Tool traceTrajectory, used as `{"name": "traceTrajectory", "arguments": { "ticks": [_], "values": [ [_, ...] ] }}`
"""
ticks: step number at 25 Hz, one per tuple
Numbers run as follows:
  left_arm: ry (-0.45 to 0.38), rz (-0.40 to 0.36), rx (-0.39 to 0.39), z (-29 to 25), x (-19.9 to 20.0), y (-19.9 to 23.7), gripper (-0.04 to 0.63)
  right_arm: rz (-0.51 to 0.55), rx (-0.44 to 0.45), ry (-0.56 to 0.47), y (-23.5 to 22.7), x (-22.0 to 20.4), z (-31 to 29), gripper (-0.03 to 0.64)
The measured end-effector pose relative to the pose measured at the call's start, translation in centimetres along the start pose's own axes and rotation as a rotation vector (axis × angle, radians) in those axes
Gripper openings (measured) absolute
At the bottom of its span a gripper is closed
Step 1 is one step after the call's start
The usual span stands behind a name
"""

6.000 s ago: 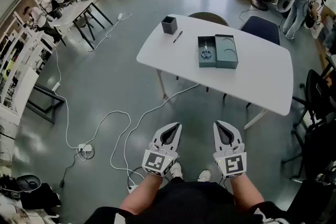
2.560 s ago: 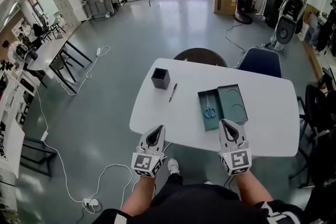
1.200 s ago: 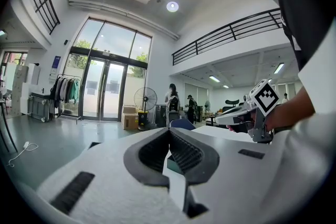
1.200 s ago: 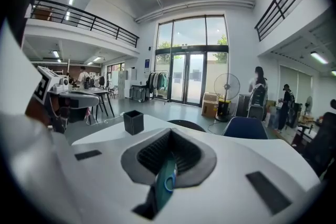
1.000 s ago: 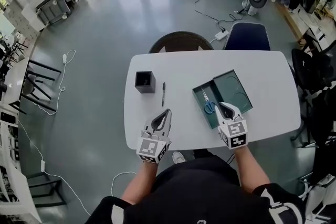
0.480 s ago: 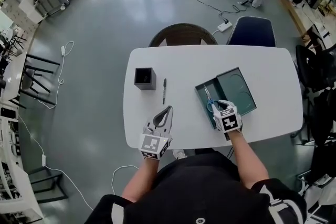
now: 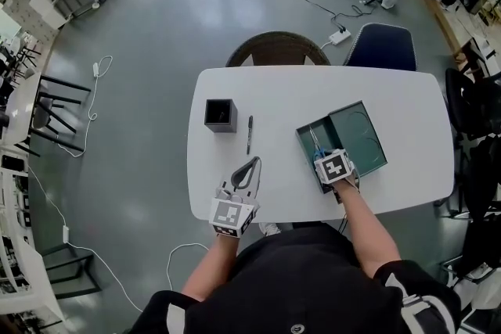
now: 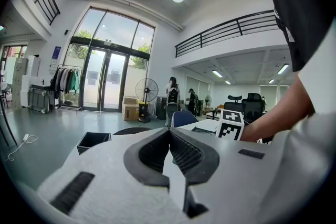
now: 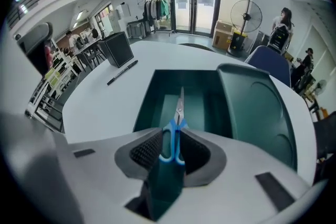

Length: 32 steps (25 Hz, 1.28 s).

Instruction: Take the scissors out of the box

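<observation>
A dark green box (image 7: 307, 138) stands open on the white table (image 7: 391, 90), its lid (image 7: 358, 138) lying next to it on the right. Scissors (image 7: 314, 138) with blue handles lie in the box. My right gripper (image 7: 325, 157) points steeply down into the box. In the right gripper view the blue handles of the scissors (image 9: 179, 107) lie between its fingers (image 9: 146, 150). The right gripper (image 9: 171, 132) has just been opening and its jaws stand open round the handles. My left gripper (image 7: 252, 163) hovers over the table's front, left of the box, shut and holding nothing.
A black square pen holder (image 7: 220, 115) and a black pen (image 7: 249, 134) lie on the table's left part. Two chairs (image 7: 278, 51) stand behind the far edge. The table's near edge is just below both grippers. The holder (image 8: 93, 140) also shows in the left gripper view.
My right gripper has dropped and tipped downward into the box over the scissors' handles, and its jaws have widened. The left gripper has barely moved.
</observation>
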State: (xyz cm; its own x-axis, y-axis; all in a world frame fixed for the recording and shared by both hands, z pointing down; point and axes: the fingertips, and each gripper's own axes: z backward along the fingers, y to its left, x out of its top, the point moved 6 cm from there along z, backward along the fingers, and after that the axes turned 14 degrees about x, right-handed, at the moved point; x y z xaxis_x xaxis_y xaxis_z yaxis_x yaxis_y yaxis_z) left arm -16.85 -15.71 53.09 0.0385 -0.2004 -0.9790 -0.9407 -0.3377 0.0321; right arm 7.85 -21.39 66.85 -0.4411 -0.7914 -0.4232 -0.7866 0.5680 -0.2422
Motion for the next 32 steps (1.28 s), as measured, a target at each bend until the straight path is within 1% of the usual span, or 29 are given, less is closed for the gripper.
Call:
{"name": "traceTrajectory", "arguments": {
  "ticks": [2, 3, 5, 7, 10, 14, 17, 20, 23, 26, 29, 32],
  "values": [
    [0.001, -0.003, 0.004, 0.1, 0.0, -0.1, 0.009, -0.050, 0.026, 0.037, 0.1, -0.7, -0.8, 0.109],
    [0.001, -0.002, 0.006, 0.2, 0.0, -0.1, 0.009, -0.071, 0.031, 0.068, 0.1, -1.2, -1.2, 0.120],
    [0.001, 0.001, 0.012, 0.2, 0.0, 0.1, 0.009, -0.109, 0.022, 0.127, -0.1, -2.0, -1.6, 0.127],
    [-0.002, 0.002, 0.006, 0.1, -0.3, 0.5, 0.009, -0.128, 0.015, 0.140, -0.1, -1.9, -2.1, 0.121],
    [-0.008, 0.002, 0.004, -0.1, -0.4, 0.9, 0.009, -0.106, -0.017, 0.157, -0.9, -1.3, -2.5, 0.120],
    [-0.007, 0.006, 0.014, -0.3, 0.4, 1.0, 0.009, -0.077, -0.028, 0.183, -1.6, -1.5, -2.9, 0.118],
    [0.000, 0.010, 0.021, -0.5, 0.7, 1.1, 0.010, -0.096, -0.031, 0.199, -1.3, -1.8, -2.8, 0.112],
    [0.005, 0.010, 0.017, -0.5, 0.3, 1.0, 0.009, -0.067, -0.028, 0.178, -1.4, -1.4, -3.0, 0.106],
    [-0.001, 0.005, 0.004, -0.5, -0.2, 0.8, 0.009, -0.081, -0.022, 0.187, -1.3, -2.0, -3.0, 0.097],
    [-0.003, 0.014, -0.006, -0.6, -0.5, 0.9, 0.009, -0.052, -0.019, 0.171, -1.4, -1.3, -3.2, 0.091],
    [-0.006, 0.019, -0.008, -0.5, -0.5, 0.9, 0.009, -0.067, -0.012, 0.195, -1.0, -1.8, -3.5, 0.089],
    [-0.017, 0.002, -0.004, -0.3, 0.4, 0.5, 0.009, -0.047, -0.017, 0.177, -1.2, -2.3, -3.4, 0.084]
  ]
}}
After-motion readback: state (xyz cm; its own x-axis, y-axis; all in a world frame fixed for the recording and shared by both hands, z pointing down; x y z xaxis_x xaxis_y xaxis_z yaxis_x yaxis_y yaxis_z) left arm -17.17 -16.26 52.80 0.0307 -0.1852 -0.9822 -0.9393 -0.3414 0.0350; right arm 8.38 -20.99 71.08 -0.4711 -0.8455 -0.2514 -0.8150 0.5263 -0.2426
